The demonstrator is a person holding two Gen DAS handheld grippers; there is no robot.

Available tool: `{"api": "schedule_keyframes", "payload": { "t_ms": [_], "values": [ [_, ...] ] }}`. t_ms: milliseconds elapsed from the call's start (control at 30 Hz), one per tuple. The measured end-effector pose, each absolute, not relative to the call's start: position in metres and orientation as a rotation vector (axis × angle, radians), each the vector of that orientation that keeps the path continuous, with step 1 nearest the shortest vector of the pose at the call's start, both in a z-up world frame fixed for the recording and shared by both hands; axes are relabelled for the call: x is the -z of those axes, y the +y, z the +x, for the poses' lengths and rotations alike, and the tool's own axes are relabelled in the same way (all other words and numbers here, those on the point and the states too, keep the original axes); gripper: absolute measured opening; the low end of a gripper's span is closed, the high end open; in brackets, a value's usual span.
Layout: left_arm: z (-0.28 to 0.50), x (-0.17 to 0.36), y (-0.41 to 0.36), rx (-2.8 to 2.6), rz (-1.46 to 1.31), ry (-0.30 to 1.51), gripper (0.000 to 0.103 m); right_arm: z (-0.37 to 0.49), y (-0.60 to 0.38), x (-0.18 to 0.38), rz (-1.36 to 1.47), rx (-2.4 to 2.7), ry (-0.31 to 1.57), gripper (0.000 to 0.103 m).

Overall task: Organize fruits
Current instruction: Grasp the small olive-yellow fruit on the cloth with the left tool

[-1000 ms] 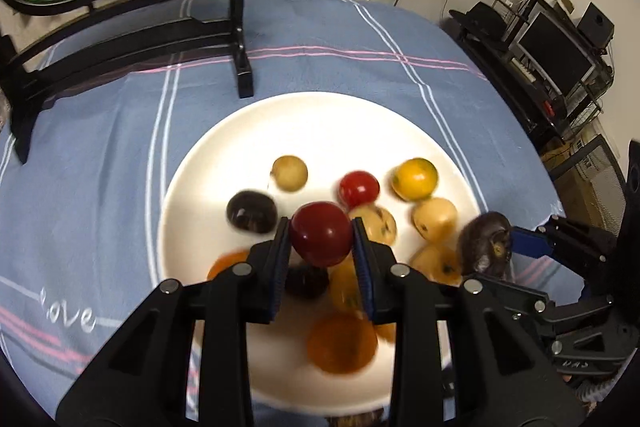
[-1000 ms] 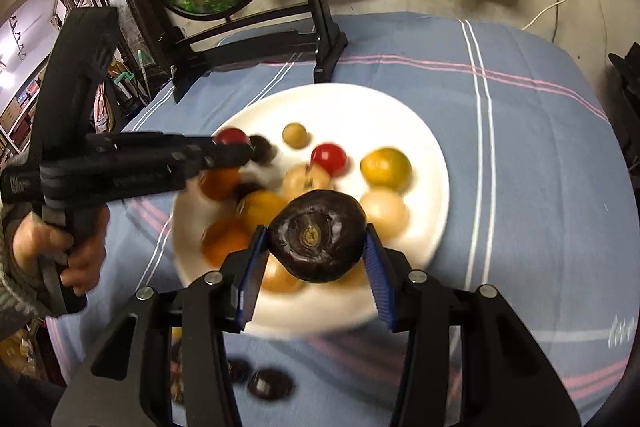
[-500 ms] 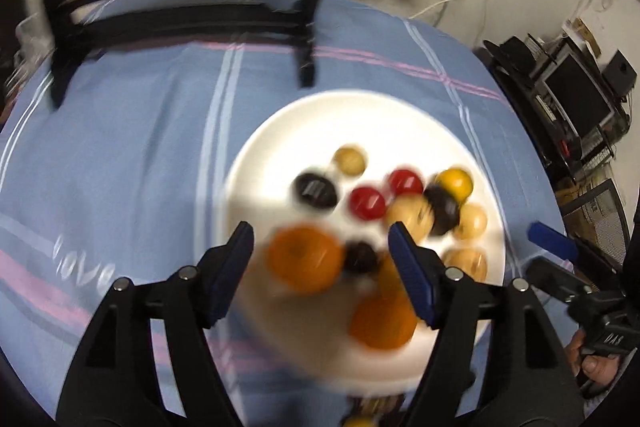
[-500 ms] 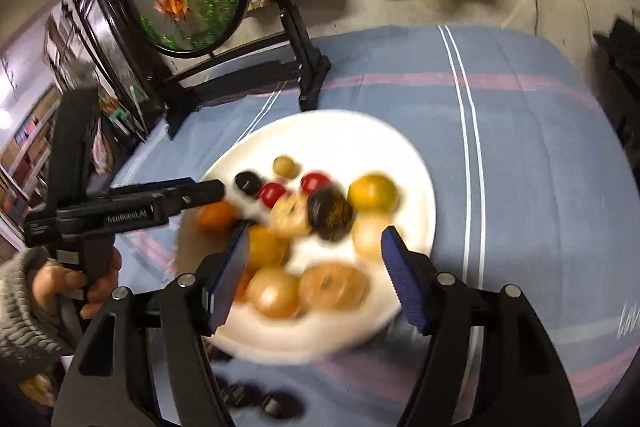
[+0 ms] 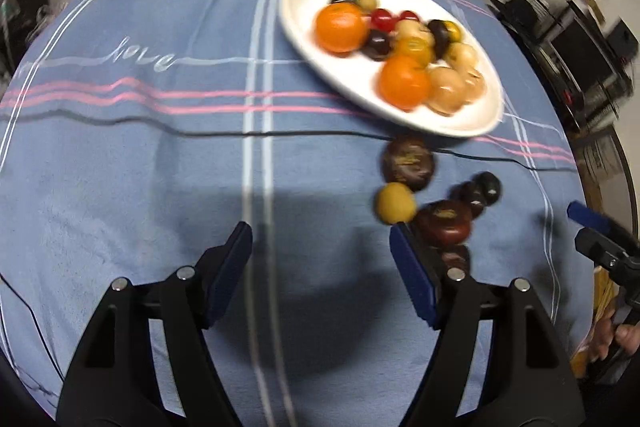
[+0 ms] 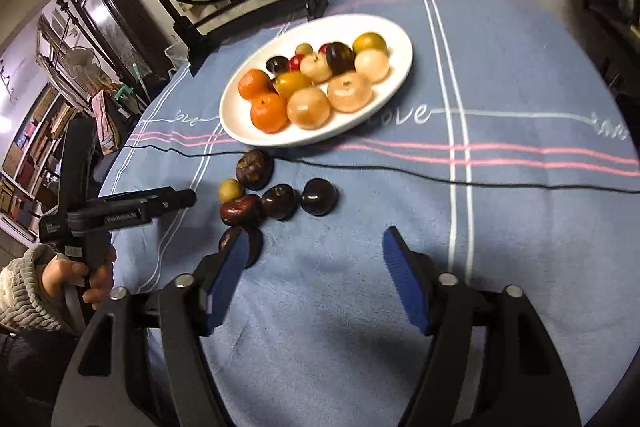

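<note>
Dark purple round fruits (image 6: 280, 201) and one small yellow fruit (image 6: 230, 190) lie clustered on the blue striped bench cloth (image 6: 500, 75), just before the white oval plate (image 6: 394, 75); left hand-held gripper (image 5: 320, 269) and right hand-held gripper (image 6: 314, 279) both gape wide, empty

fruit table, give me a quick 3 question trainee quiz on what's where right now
1. True or false: the right tool is shut on a fruit.
2. How many fruits lie on the tablecloth outside the white plate? A) two B) six C) ten
3. Fill in: the only light-coloured fruit off the plate is the small ____ fruit.

Key: 1 false, both it and the left tool are open and empty. 2 B. 3 yellow.
</note>
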State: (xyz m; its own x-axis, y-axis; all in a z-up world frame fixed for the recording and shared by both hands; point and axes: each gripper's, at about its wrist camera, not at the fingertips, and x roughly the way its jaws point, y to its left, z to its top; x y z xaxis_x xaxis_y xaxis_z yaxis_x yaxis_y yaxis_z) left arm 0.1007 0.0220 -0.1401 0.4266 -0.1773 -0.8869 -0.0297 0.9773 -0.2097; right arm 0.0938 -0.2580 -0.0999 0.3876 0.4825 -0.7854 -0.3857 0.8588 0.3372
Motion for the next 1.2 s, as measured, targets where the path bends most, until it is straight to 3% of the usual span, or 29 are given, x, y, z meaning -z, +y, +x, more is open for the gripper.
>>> {"api": "schedule_keyframes", "payload": {
  "t_ms": [67, 333, 433, 700, 933, 1000, 1067, 1100, 1200],
  "values": [
    [0.102, 0.136, 0.012, 0.117, -0.176, 1.113, 0.079, 0.089, -0.256, 0.096, 0.089, -0.553, 1.03, 0.077],
    [0.123, 0.149, -0.01, 0.129, -0.076, 1.126, 0.08, 0.082, -0.262, 0.089, 0.068, -0.517, 1.011, 0.077],
    [0.12, 0.152, 0.004, 0.089, -0.08, 1.115, 0.087, 0.081, -0.261, 0.088, 0.064, -0.511, 1.008, 0.077],
    [0.086, 0.136, 0.066, -0.014, -0.182, 1.091, 0.085, 0.08, -0.257, 0.086, 0.058, -0.524, 1.008, 0.077],
    [0.088, 0.142, 0.044, 0.016, -0.14, 1.095, 0.084, 0.081, -0.251, 0.086, 0.034, -0.545, 1.016, 0.077],
    [0.093, 0.146, 0.039, 0.025, -0.138, 1.097, 0.079, 0.081, -0.253, 0.086, 0.037, -0.541, 1.019, 0.077],
    [0.1, 0.148, 0.037, 0.046, -0.155, 1.11, 0.056, 0.081, -0.254, 0.087, 0.043, -0.535, 1.022, 0.077],
    [0.104, 0.148, 0.037, 0.062, -0.171, 1.117, 0.051, 0.081, -0.255, 0.087, 0.045, -0.531, 1.023, 0.077],
    [0.111, 0.147, 0.033, 0.078, -0.163, 1.117, 0.047, 0.081, -0.257, 0.088, 0.054, -0.524, 1.024, 0.077]
  ]
}}
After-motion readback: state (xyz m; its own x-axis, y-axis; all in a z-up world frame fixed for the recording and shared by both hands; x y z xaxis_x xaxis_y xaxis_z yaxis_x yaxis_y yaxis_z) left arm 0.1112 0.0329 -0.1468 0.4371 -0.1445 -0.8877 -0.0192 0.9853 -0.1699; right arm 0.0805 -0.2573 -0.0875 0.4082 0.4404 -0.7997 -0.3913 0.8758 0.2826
